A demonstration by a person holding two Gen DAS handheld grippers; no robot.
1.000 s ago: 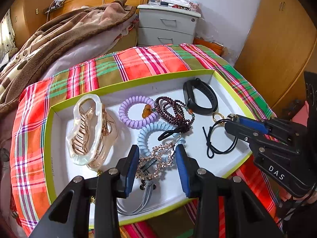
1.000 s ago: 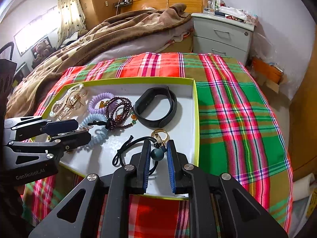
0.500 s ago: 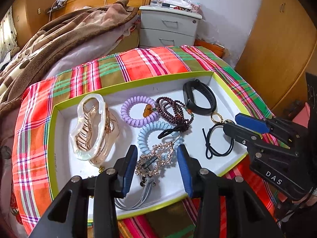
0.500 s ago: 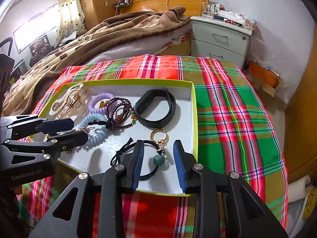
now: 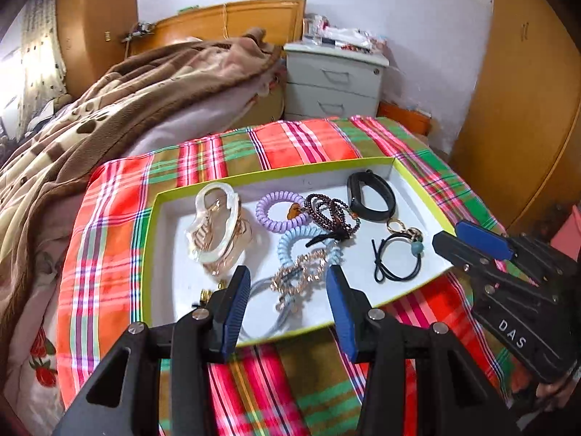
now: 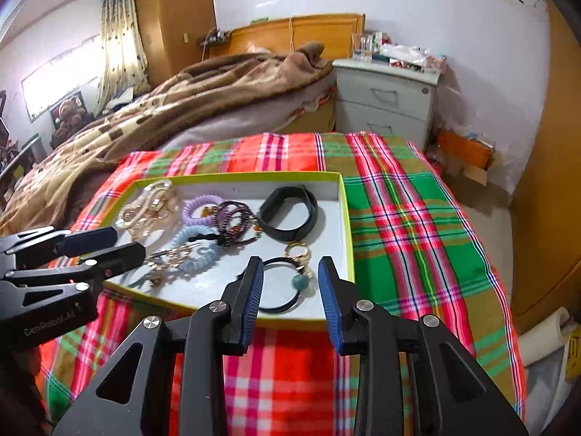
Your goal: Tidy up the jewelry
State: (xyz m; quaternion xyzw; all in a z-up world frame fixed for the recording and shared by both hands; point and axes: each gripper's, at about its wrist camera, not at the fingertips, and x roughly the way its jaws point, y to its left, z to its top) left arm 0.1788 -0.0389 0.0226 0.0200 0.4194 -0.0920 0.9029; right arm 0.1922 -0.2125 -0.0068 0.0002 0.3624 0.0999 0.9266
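A white tray with a lime-green rim (image 5: 152, 254) (image 6: 346, 225) lies on the plaid cloth and holds several pieces. Among them are a pearly claw clip (image 5: 214, 232), a purple coil tie (image 5: 268, 214), a dark bead bracelet (image 5: 330, 214) and a black wristband (image 5: 370, 196). My left gripper (image 5: 287, 279) (image 6: 129, 241) hovers at the near edge, jaws opening. A gold rhinestone clip (image 5: 301, 272) lies loose on the tray below the gap. My right gripper (image 6: 290, 269) (image 5: 448, 234) is opening too. A black hair tie with a teal bead (image 6: 301, 281) (image 5: 399, 258) rests untouched beneath it.
The plaid cloth (image 6: 399, 225) covers a bed end. A brown blanket (image 5: 127, 109) is heaped behind it on the left. At the back stands a grey nightstand (image 6: 385, 105), with wooden wardrobe doors (image 5: 526, 109) on the right. A paper roll (image 6: 544, 330) lies on the floor.
Both grippers have drawn back and up from the tray. The right one was shut on the teal bead and has let it go. The left one has spread wider over the gold clip.
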